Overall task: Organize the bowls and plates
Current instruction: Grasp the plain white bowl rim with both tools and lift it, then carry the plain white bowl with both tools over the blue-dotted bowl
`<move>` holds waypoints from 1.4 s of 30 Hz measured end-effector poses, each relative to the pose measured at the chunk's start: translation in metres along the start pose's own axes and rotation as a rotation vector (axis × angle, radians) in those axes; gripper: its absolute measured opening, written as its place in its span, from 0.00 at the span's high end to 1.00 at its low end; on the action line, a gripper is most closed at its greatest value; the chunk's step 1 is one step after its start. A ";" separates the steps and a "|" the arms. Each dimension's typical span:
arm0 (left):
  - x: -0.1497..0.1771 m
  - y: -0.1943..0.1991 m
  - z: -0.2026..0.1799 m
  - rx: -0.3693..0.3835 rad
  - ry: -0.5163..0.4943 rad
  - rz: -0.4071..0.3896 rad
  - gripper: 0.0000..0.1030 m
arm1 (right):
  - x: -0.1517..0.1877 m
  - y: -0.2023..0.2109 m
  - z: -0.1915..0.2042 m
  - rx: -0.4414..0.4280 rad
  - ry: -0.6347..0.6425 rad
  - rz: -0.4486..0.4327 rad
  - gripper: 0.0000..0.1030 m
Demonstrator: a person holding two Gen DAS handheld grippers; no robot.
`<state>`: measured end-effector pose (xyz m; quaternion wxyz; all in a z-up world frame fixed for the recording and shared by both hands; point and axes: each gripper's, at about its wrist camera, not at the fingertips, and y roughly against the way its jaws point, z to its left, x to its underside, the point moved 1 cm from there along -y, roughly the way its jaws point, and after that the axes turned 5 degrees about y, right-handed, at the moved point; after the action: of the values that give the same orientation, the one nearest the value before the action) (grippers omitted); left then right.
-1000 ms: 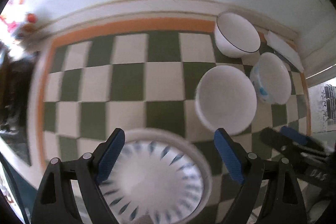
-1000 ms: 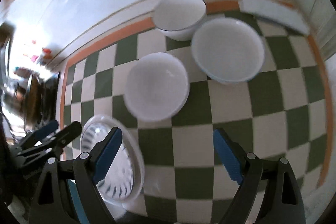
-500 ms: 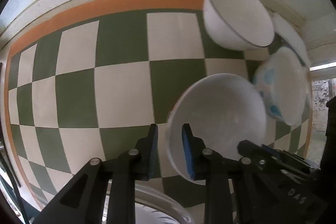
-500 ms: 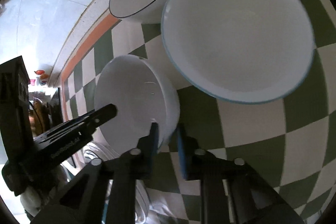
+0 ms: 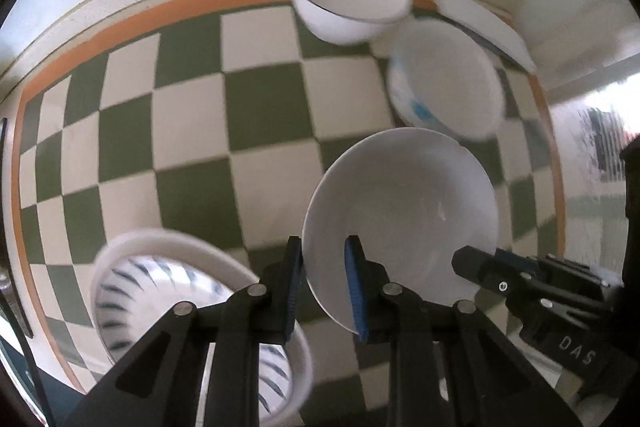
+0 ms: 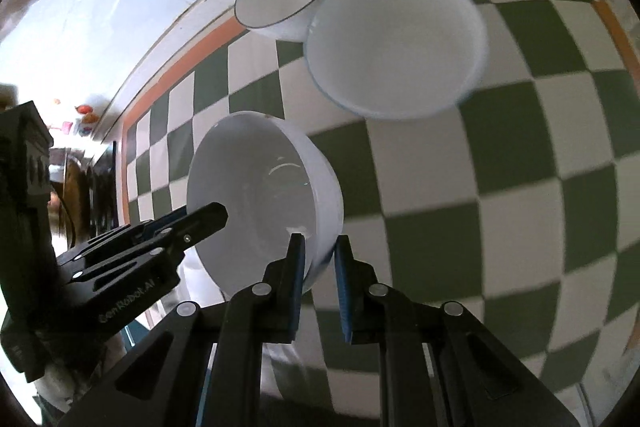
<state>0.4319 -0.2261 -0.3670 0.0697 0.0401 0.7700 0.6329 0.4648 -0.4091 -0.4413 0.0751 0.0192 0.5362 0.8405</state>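
While both grippers pinch opposite sides of its rim, the white bowl (image 5: 404,215) sits centre-right in the left view, tilted and seemingly clear of the checked cloth (image 5: 192,131). The left gripper (image 5: 325,291) has its jaws clamped on the near-left rim; the right gripper (image 6: 320,279) is clamped on the rim at lower centre of its own view. It looks glazed, rigid, breakable and slick, so a rim grip with both pads square seems the safest hold. The striped plate (image 5: 160,303) lies lower left; two more bowls (image 5: 444,83) wait at the upper right.
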 end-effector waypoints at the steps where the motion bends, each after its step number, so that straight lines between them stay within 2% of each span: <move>1: 0.005 0.000 -0.002 0.003 -0.009 0.004 0.81 | 0.007 0.004 -0.004 -0.002 0.000 0.006 0.84; 7: 0.039 -0.009 -0.022 -0.012 -0.055 0.032 0.81 | 0.053 0.016 -0.027 0.017 -0.013 0.033 0.84; 12: 0.055 -0.020 -0.027 -0.030 -0.091 0.054 0.81 | 0.074 0.009 -0.044 -0.003 -0.035 0.050 0.84; 21: 0.068 -0.029 -0.055 -0.027 -0.164 0.061 0.81 | 0.080 0.002 -0.045 -0.005 -0.020 0.046 0.86; 30: 0.069 -0.028 -0.055 -0.034 -0.159 0.056 0.81 | 0.080 -0.001 -0.053 -0.004 -0.042 0.063 0.86; 33: 0.059 -0.011 -0.052 -0.016 -0.125 0.035 0.81 | 0.077 0.001 -0.059 -0.026 -0.065 0.080 0.84; 35: 0.045 0.005 -0.051 -0.004 -0.104 0.001 0.81 | 0.070 0.011 -0.063 -0.026 -0.070 0.061 0.83; 37: 0.024 0.022 -0.049 0.011 -0.083 -0.040 0.79 | 0.061 0.027 -0.067 -0.060 -0.077 0.033 0.83; 38: 0.012 0.029 -0.049 0.015 -0.073 -0.058 0.76 | 0.052 0.038 -0.070 -0.073 -0.078 0.008 0.83; 40: -0.019 0.037 -0.047 0.017 -0.050 -0.091 0.72 | 0.034 0.057 -0.073 -0.066 -0.068 -0.041 0.82; 41: -0.031 0.038 -0.046 0.020 -0.041 -0.100 0.71 | 0.022 0.065 -0.075 -0.058 -0.056 -0.066 0.80; 42: -0.048 0.037 -0.046 0.017 -0.030 -0.105 0.71 | 0.006 0.072 -0.078 -0.042 -0.057 -0.101 0.73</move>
<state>0.4708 -0.2710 -0.3195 0.1143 0.0097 0.7754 0.6210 0.4422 -0.5085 -0.4094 0.1332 0.0147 0.5163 0.8458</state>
